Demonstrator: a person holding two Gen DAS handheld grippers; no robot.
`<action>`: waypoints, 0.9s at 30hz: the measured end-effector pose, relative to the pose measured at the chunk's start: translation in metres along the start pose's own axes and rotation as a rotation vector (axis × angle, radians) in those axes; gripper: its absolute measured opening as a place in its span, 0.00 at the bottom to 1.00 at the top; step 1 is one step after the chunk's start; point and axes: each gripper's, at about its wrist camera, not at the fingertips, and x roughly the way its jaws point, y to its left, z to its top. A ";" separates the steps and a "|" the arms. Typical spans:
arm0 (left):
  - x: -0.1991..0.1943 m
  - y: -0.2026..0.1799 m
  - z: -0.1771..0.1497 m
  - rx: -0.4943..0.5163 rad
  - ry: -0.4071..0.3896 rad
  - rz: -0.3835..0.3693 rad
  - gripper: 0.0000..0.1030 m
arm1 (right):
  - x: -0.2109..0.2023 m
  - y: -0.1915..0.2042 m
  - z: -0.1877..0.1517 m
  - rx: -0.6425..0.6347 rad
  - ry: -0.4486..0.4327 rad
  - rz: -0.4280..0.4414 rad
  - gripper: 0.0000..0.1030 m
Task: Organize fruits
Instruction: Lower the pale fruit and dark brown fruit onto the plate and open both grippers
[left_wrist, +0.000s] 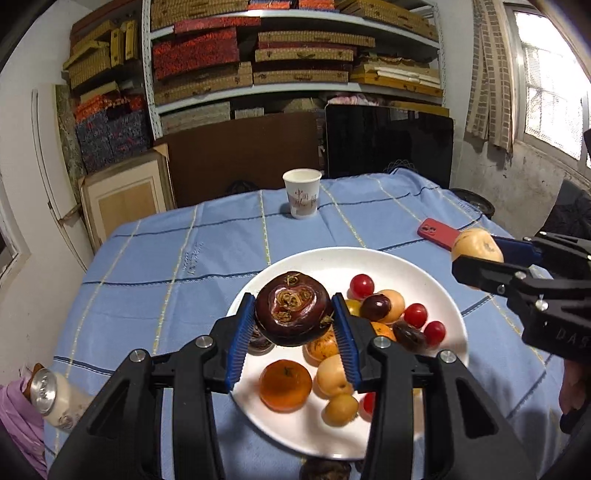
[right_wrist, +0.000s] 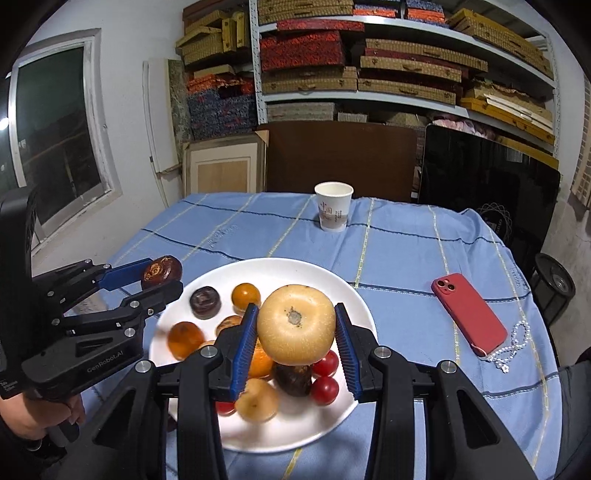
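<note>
**Two fruits gripped above a plate**

A desk (left_wrist: 229, 236) under a blue checked cloth carries a round white plate (left_wrist: 314, 258) of small mixed fruits. Above the plate, the left hand-held gripper (left_wrist: 293, 314) clamps a dark purple, flattened round fruit (left_wrist: 291, 310). At three o'clock from it, the right hand-held gripper (right_wrist: 295, 328) clamps a pale yellow, flattened round fruit (right_wrist: 295, 325). A white paper cup (left_wrist: 302, 197) stands at twelve o'clock; a red phone (right_wrist: 469, 314) lies at three o'clock.
</note>
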 end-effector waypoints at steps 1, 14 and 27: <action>0.008 0.000 0.000 0.000 0.004 0.005 0.40 | 0.008 -0.001 0.000 0.004 0.009 0.001 0.40; 0.059 0.015 0.008 -0.035 0.016 0.050 0.88 | 0.057 0.007 0.003 -0.035 0.053 -0.083 0.70; -0.029 0.034 -0.021 -0.065 -0.017 0.022 0.93 | -0.017 0.004 -0.039 -0.005 0.025 -0.031 0.70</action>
